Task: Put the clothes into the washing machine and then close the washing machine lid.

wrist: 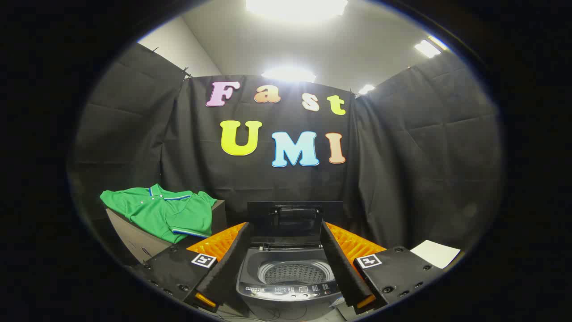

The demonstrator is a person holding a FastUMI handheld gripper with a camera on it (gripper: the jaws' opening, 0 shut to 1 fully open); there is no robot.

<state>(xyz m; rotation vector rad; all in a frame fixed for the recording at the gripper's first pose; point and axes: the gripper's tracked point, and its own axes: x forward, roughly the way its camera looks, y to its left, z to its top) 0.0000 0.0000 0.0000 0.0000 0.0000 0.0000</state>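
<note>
the gripper (pixel 286 264) is spread wide and empty, framing the open washing machine (pixel 288 279) at lower centre, lid (pixel 295 214) raised for loading; the green shirt (pixel 163 212) waits lower left on a box (pixel 134 243).

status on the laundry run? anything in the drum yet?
Done: nothing beyond setup. The washing machine has its lid standing up, and the part of the drum that shows holds no clothes. In hand: nothing; the gripper is open, fingers spread to either side of the machine's opening. Left: pick the green polo shirt off the box beside the machine, drop it in, close the lid.
</note>
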